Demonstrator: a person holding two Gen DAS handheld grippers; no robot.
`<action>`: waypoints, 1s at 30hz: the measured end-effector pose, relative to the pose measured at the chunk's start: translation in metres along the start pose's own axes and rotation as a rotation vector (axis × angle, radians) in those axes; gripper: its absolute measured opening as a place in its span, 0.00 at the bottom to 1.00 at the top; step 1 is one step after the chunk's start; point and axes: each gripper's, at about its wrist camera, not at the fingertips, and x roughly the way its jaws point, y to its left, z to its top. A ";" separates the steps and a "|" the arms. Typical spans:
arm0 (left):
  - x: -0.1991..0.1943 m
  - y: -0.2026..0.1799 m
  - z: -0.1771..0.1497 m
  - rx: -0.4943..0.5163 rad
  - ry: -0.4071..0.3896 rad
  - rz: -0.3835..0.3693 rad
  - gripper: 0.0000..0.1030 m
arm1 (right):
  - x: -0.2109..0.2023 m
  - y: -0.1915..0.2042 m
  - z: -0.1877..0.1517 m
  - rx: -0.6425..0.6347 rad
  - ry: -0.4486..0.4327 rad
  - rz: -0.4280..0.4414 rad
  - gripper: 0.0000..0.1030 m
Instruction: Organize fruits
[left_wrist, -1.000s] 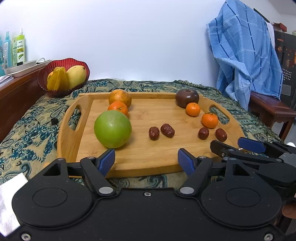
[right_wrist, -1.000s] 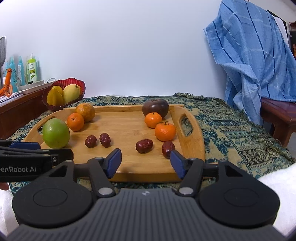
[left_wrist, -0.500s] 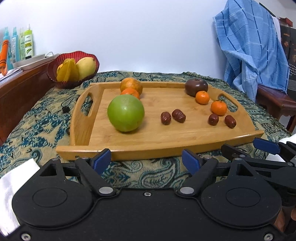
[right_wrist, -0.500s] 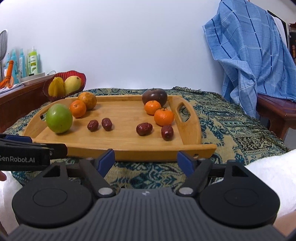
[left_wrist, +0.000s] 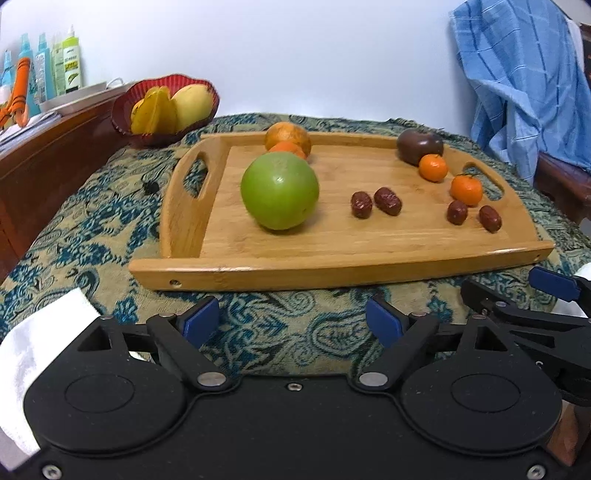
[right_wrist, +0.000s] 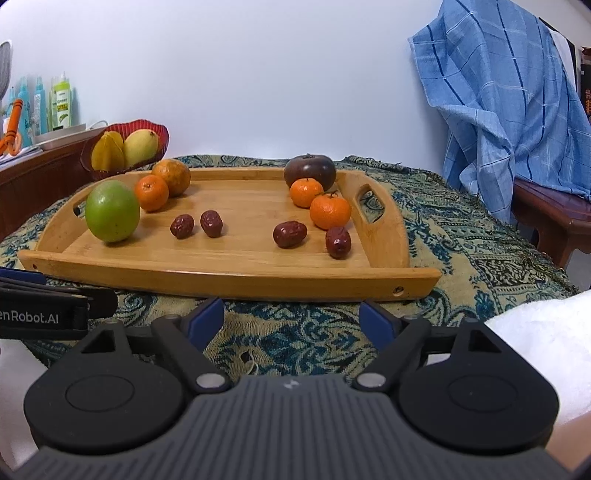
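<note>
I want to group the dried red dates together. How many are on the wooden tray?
4. Two dates lie side by side mid-tray, right of the green fruit; two more lie near the right handle, below the tangerines. None seems hidden.

A tray (right_wrist: 229, 273) lies on the cloth-covered table (right_wrist: 480, 258), with an apple (right_wrist: 112, 211) at its left, four dates (right_wrist: 182, 226) across the middle and two tangerines (right_wrist: 330, 211) at the right. Behind the tray's left end stands a bowl (right_wrist: 125, 147) holding fruit. Right of the table, a towel (right_wrist: 498, 99) hangs over a chair.
</note>
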 end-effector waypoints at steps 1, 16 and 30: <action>0.001 0.001 0.000 -0.007 0.007 0.003 0.83 | 0.001 0.000 0.000 -0.001 0.004 -0.003 0.87; 0.010 0.005 -0.002 -0.027 0.038 0.048 0.94 | 0.014 -0.002 0.000 0.021 0.052 -0.006 0.94; 0.017 0.005 -0.002 -0.035 0.052 0.061 1.00 | 0.019 0.000 0.000 0.012 0.063 0.000 1.00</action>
